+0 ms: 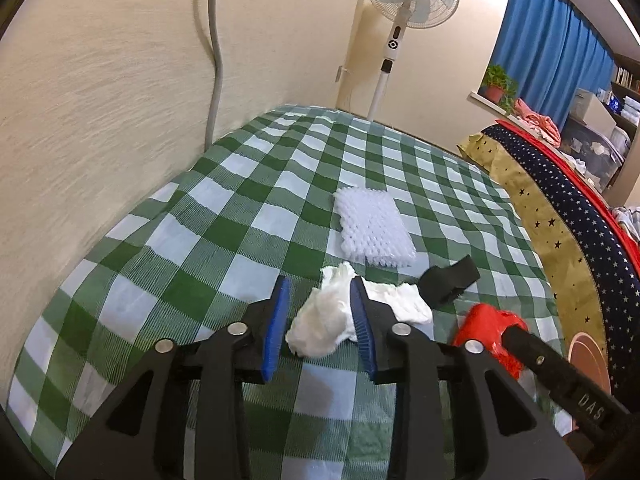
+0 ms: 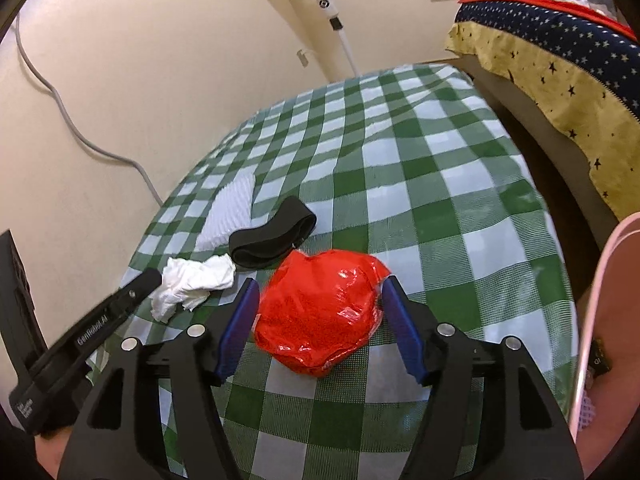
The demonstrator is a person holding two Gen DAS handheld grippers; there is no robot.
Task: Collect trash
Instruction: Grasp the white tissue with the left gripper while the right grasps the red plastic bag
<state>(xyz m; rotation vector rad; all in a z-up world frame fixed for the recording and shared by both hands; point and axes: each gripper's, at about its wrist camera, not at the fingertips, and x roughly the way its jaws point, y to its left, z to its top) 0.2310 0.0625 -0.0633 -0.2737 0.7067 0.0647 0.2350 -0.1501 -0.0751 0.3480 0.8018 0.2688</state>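
Note:
A crumpled white tissue (image 1: pixel 328 320) lies on the green checked tablecloth (image 1: pixel 200 220). My left gripper (image 1: pixel 320 292) is open, its blue fingers standing on either side of part of the tissue. The tissue also shows in the right wrist view (image 2: pixel 192 284). A crumpled red plastic bag (image 2: pixel 320 312) lies between the open blue fingers of my right gripper (image 2: pixel 320 292); contact is not clear. The bag also shows in the left wrist view (image 1: pixel 492 328). A black band (image 2: pixel 272 236) and a white foam net (image 1: pixel 374 228) lie just beyond.
A wall runs along the table's left side with a grey cable (image 1: pixel 214 60). A standing fan (image 1: pixel 400 8) is behind the far edge. A star-patterned cloth (image 2: pixel 560 60) covers furniture to the right. A pink rim (image 2: pixel 600 312) shows at the right edge.

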